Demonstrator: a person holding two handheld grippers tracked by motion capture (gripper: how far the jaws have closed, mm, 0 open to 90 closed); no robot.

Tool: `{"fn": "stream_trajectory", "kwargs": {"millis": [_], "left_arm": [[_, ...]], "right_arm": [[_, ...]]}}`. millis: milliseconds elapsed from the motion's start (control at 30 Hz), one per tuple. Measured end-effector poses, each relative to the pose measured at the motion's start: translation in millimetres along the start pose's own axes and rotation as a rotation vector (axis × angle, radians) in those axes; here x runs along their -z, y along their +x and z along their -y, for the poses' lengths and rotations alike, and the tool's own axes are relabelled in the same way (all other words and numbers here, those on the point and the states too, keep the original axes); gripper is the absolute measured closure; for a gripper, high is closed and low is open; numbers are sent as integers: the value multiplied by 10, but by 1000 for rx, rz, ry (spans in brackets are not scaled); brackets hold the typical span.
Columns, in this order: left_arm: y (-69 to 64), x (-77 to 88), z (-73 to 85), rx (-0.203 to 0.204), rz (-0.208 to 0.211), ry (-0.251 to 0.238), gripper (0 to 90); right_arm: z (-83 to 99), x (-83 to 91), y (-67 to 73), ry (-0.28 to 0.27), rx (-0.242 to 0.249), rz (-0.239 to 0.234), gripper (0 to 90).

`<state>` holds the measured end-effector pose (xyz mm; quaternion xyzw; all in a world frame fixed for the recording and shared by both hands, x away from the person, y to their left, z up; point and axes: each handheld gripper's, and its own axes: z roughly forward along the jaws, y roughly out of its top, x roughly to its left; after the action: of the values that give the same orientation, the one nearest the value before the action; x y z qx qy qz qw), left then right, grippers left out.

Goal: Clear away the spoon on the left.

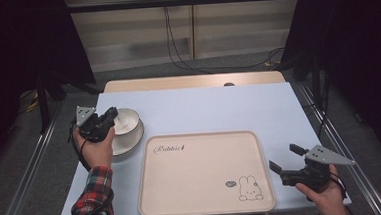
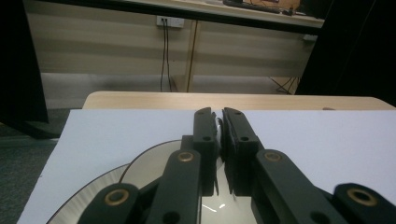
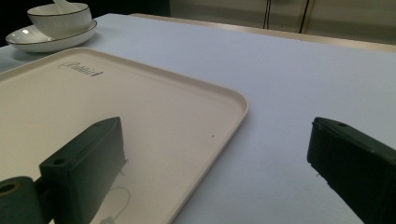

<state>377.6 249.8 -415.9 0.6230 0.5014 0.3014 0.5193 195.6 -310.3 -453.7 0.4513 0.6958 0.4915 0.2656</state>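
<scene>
A white bowl point(image 1: 132, 125) with a dark rim stands on a matching plate point(image 1: 129, 145) at the table's left. A white spoon point(image 1: 123, 122) rests in the bowl. My left gripper point(image 1: 112, 112) reaches over the bowl from the left, shut on the spoon's handle point(image 2: 218, 124), a thin white sliver between the pads. The bowl point(image 2: 149, 158) and plate point(image 2: 79, 198) lie under the jaws. My right gripper point(image 1: 282, 156) stands open with nothing in it, just off the right edge of the cream tray point(image 1: 202, 172). In the right gripper view the gripper point(image 3: 217, 140) faces the tray point(image 3: 93, 93), with the bowl point(image 3: 60, 21) far off.
The tray bears a rabbit drawing point(image 1: 250, 189) and holds nothing else. A pale sheet point(image 1: 208, 109) covers the table, and a strip of bare wood point(image 1: 192, 81) shows at the far edge. Cables point(image 1: 186, 62) run over the floor beyond.
</scene>
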Motion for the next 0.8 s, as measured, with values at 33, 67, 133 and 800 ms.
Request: {"fn": "stream_trajectory", "kwargs": {"millis": [33,67,133,800], "left_arm": [[-6,-23,10,2,-1,-4,842],[-11,-40,19,3,-2,-6,842],[-26,-41,11,9,-4,-2,845],[-144,167,-337,9,87,15,856]], "right_arm": [[2,2,-4,0,0,-1,36],[3,3,-8,-2,-4,1,35],[4,6,-12,-2,-7,0,35],[-6,3,-11,-11,-10,-4,34]]}}
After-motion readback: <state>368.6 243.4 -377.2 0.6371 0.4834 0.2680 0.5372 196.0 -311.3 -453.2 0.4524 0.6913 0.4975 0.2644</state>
